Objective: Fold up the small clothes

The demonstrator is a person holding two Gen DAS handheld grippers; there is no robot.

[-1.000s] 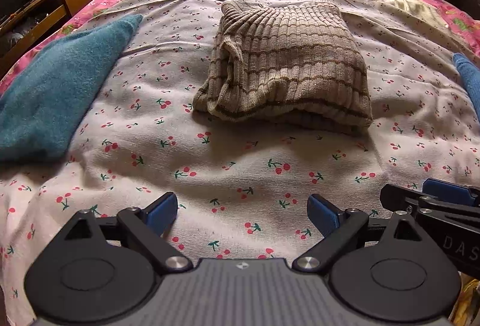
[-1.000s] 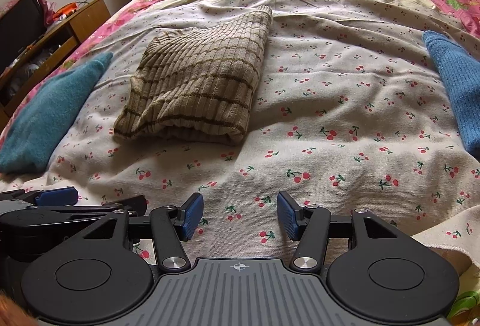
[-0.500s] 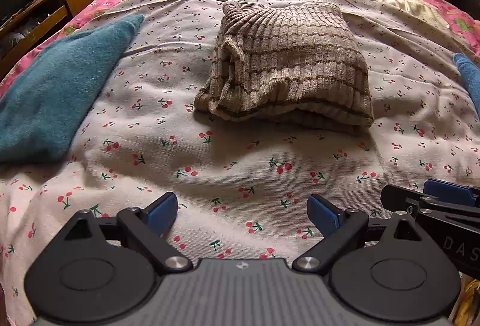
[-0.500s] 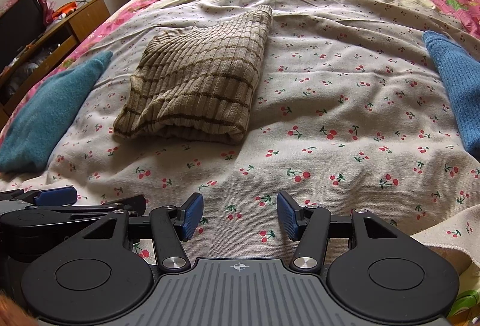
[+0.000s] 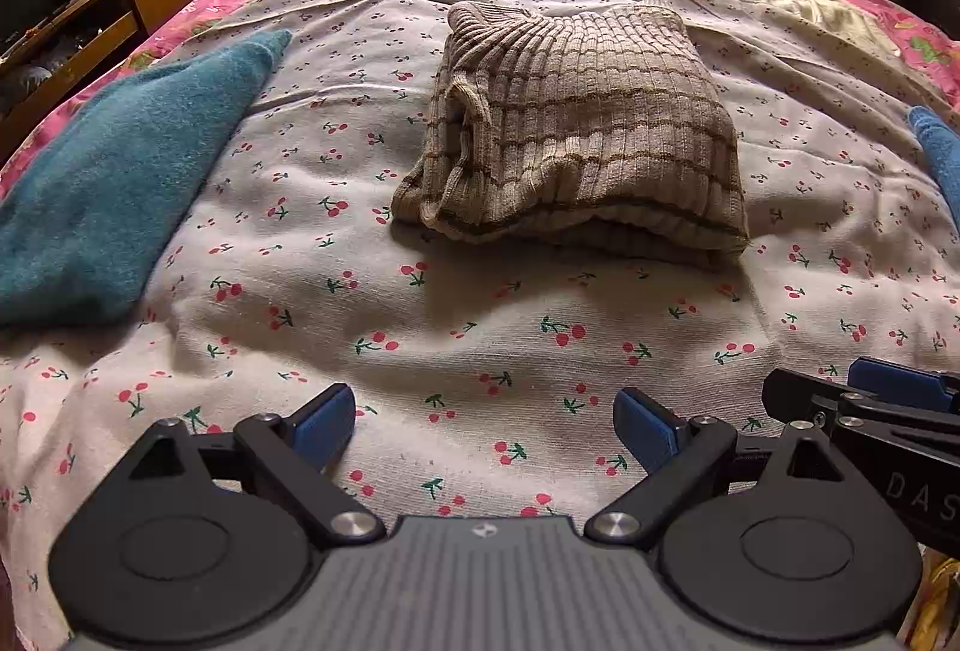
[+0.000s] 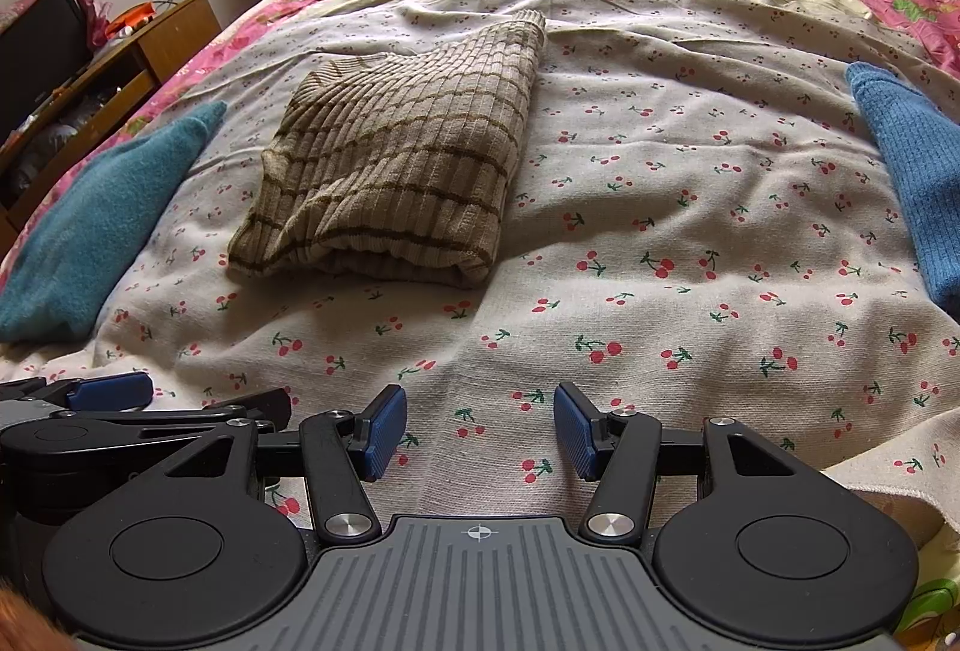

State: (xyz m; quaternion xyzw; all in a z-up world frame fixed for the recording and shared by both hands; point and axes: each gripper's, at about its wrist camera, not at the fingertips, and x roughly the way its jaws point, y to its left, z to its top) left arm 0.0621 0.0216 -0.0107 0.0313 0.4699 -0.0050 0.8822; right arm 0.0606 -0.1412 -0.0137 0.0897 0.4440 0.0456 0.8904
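Because the striped knit (image 5: 576,141) already lay folded mid-sheet, we held the left gripper (image 5: 485,426) and right gripper (image 6: 480,426) near of it, jaws spread and empty.

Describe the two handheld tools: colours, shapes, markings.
Both match. The left tool and right tool have black linkage arms with silver pivot screws, two round black discs flanking a grey ribbed centre plate with a small crosshair mark, and blue ribbed pads on the fingertips. The right tool's side shows white letters "DAS". No cables or sleeves visible.
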